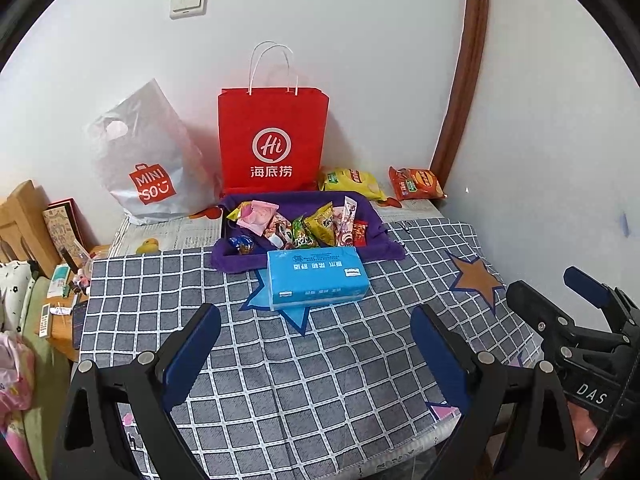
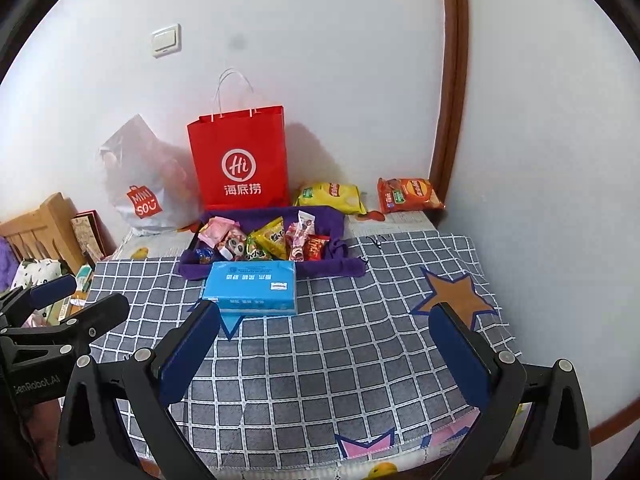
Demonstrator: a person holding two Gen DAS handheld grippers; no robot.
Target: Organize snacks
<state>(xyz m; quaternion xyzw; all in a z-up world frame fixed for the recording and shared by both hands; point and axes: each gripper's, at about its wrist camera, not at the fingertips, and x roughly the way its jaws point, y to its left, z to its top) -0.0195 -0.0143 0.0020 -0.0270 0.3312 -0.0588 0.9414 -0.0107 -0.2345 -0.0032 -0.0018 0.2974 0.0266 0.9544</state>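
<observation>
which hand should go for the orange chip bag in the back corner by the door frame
Probably right. The orange chip bag lies at the table's far right, on the right tool side. The left tool faces the blue tissue pack and would have to cross over. Both tools are open and empty.

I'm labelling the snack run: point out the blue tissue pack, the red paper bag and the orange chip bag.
blue tissue pack (image 1: 318,278): left wrist view, top face.
red paper bag (image 2: 240,160): right wrist view, front panel.
orange chip bag (image 2: 408,194): right wrist view, middle.
</observation>
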